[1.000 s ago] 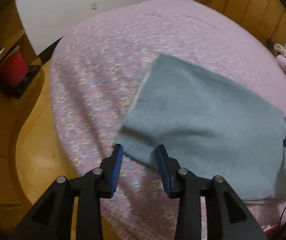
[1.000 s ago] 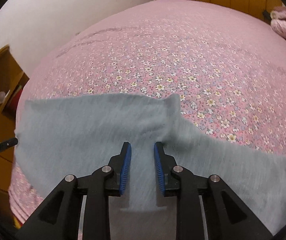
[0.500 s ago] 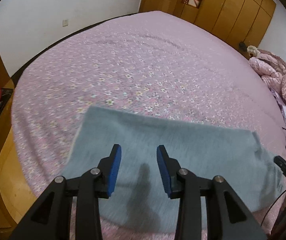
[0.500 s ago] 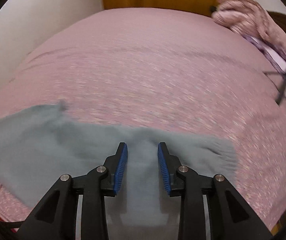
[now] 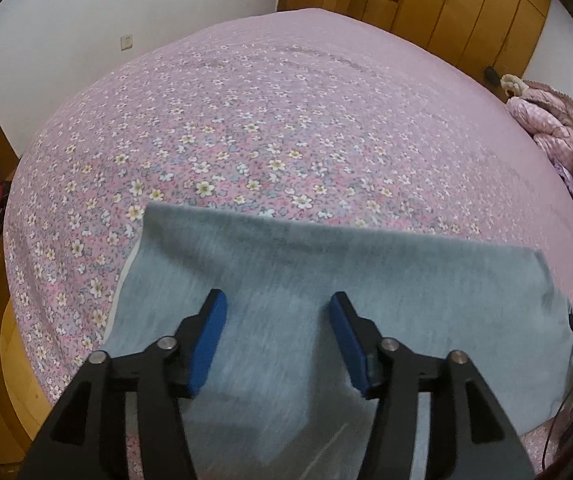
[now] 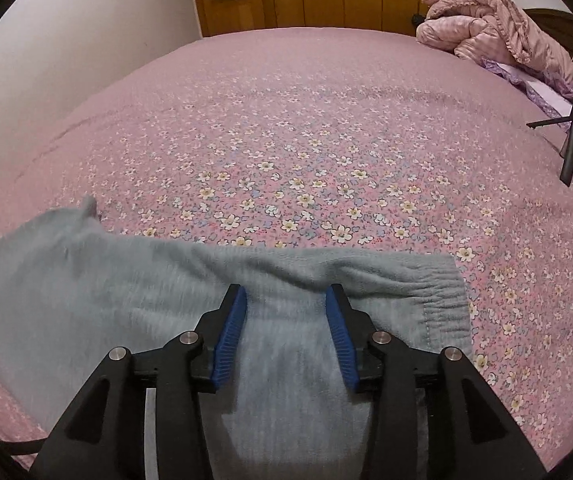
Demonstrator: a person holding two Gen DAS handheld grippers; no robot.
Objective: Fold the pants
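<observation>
Since a second ago the grey pants (image 5: 366, 292) have come to lie flat as a folded band along the near edge of the bed (image 5: 286, 120), where before one corner was lifted and the cloth hung at a slant, and both tools have let their jaws widen. From the right wrist view the elastic waistband (image 6: 442, 300) lies at the right end of the band, with a small peak of cloth raised at the far left end. Over the pants, the left gripper (image 5: 276, 344) has its blue pads spreading apart, with cloth below the gap but nothing pinched. Likewise, the right gripper (image 6: 286, 336) is opening, its pads clear of the fabric beneath. Beyond, a pink quilted jacket (image 6: 498, 16) is heaped at the bed's far right, a black tripod (image 6: 572, 136) stands near it, and wooden wardrobes (image 5: 446, 8) line the back wall.
</observation>
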